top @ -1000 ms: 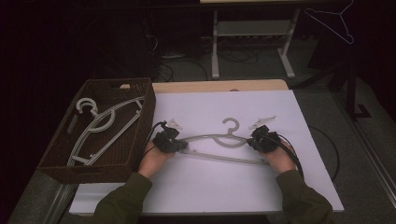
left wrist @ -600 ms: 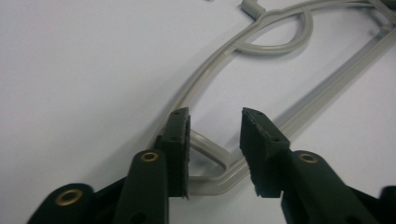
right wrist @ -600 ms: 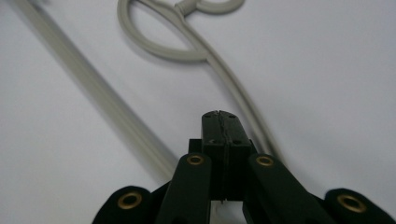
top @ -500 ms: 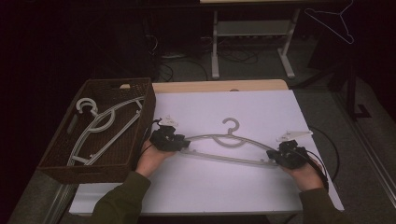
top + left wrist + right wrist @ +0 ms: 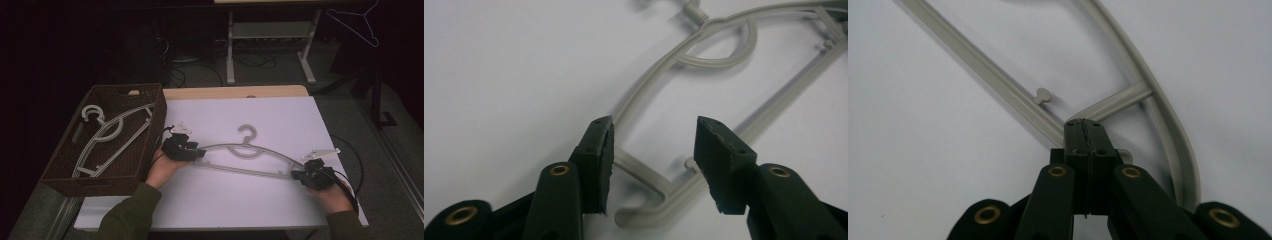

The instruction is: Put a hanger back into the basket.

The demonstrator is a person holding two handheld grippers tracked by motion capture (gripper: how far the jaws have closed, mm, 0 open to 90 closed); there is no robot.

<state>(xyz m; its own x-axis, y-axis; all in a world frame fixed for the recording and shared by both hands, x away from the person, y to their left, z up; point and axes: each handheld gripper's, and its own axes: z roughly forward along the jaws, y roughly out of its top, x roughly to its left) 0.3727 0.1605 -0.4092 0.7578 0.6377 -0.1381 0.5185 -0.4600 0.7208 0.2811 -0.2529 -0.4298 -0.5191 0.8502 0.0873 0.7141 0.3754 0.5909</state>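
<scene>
From above, the hanger (image 5: 260,157) lies flat on the white counter (image 5: 280,115), left tool (image 5: 199,152) at one end, right tool (image 5: 298,174) at the other. Left gripper view: jaws have just been opening, spread around the hanger's (image 5: 664,95) end, pads clear. Right gripper view: jaws pressed together over the hanger's (image 5: 998,85) corner.

A white-topped table (image 5: 280,120) with a strip of pale wood along its far edge carries everything here. On the white sheet, near its centre, a grey plastic hanger (image 5: 250,152) lies flat, its hook pointing to twelve o'clock. At nine o'clock a dark woven basket (image 5: 150,97) sits on the table's side edge, holding more hangers (image 5: 107,135).
</scene>
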